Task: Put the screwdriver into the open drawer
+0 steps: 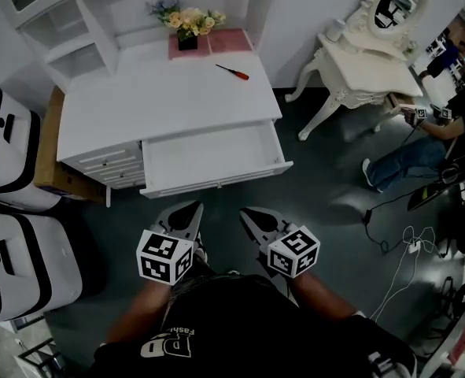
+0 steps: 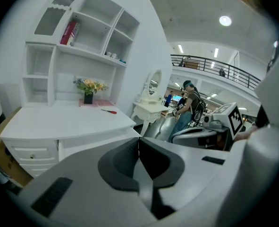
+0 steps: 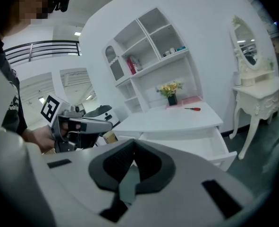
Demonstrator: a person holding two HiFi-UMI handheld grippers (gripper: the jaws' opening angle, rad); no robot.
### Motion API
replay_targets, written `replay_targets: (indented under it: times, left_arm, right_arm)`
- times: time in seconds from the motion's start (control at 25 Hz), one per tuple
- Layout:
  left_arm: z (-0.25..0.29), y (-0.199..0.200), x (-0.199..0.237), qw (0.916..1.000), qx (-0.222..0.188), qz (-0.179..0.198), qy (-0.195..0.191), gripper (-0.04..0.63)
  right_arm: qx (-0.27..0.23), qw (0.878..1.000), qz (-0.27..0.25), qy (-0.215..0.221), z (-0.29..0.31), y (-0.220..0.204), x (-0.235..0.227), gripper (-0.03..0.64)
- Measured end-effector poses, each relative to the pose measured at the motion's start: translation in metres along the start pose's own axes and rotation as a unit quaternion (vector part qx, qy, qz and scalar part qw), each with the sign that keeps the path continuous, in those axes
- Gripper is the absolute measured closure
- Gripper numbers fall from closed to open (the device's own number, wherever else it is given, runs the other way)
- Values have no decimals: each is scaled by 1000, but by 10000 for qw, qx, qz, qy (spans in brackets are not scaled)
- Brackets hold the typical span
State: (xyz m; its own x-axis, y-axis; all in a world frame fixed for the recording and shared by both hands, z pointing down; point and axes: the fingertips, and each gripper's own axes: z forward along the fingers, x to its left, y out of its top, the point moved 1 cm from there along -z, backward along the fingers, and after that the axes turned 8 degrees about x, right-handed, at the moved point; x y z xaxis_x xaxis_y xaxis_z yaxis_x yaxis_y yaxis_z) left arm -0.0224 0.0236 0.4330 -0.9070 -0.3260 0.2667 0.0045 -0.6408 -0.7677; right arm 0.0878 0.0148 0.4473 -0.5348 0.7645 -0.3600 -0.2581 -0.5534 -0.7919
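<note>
Both grippers shut and empty, short of the open drawer; screwdriver on the desktop.

Your left gripper [image 1: 188, 209] and right gripper [image 1: 249, 214] hang side by side over the dark floor [image 1: 326, 203], just in front of the drawer's front edge. Each has its 2 jaws pressed together with nothing between them. The drawer [image 1: 208, 160] stands pulled out from the white desk [image 1: 153, 105], its front right corner jutting past the desk's right edge. The screwdriver [image 1: 233, 72], red-handled, lies on the desktop toward the back right, near that edge and apart from the flower pot [image 1: 187, 38]. On your left, 2 white cases [image 1: 8, 144] and a cardboard box [image 1: 49, 160] crowd the desk's side. On your right, the floor runs on to a white dressing table [image 1: 362, 69] and loose cables [image 1: 401, 246].
</note>
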Motion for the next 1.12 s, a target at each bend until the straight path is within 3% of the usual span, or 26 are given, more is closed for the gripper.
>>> replay_targets:
  times: [0.6,1.12]
  left_arm:
    - [35,61,94,9993,44,179,-340,580]
    - [45,89,156,9978,46,326,-569,580]
  right_arm:
    - [86,9993,21,-371,86,69,-23,607]
    - [70,9979,-64,-644,141,109,-26,607]
